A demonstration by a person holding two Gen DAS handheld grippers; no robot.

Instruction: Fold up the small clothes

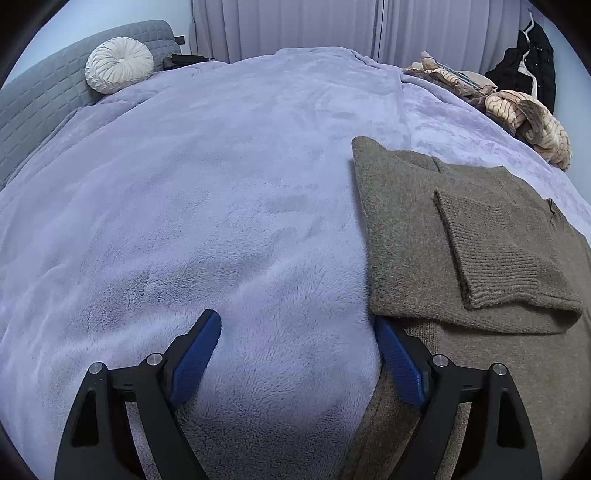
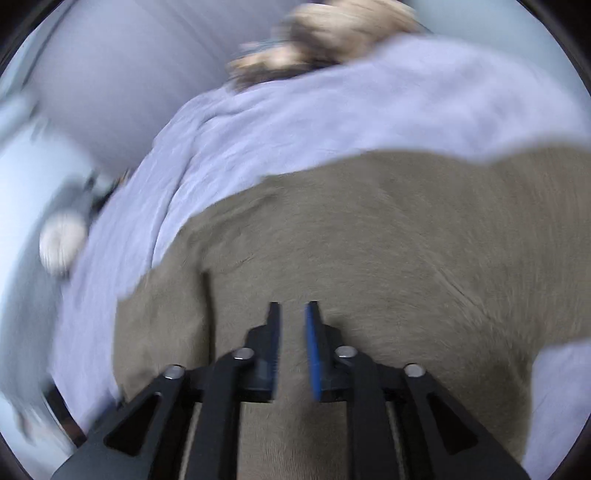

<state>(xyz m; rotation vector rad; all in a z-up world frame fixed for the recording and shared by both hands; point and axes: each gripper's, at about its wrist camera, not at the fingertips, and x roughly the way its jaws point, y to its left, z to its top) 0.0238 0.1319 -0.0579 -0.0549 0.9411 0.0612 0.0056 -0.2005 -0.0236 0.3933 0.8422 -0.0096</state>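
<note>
A brown knitted sweater (image 1: 413,221) lies on the lilac fleece blanket (image 1: 203,184), partly folded, with a ribbed-cuff sleeve (image 1: 495,254) laid across its top. My left gripper (image 1: 295,319) stands open wide at the sweater's left edge. Its left finger is over bare blanket and its right fingertip (image 1: 384,332) sits at the hem of the folded layer. Only blanket lies between the pads. In the blurred right wrist view, my right gripper (image 2: 293,304) hovers over the sweater (image 2: 369,221) with a narrow gap between its pads and nothing gripped.
A round cream cushion (image 1: 118,70) leans on the grey quilted headboard (image 1: 40,99) at far left. A heap of striped clothes (image 1: 524,114) lies at the bed's far right, near a hanging black garment (image 1: 535,62). Curtains (image 1: 295,26) hang behind the bed.
</note>
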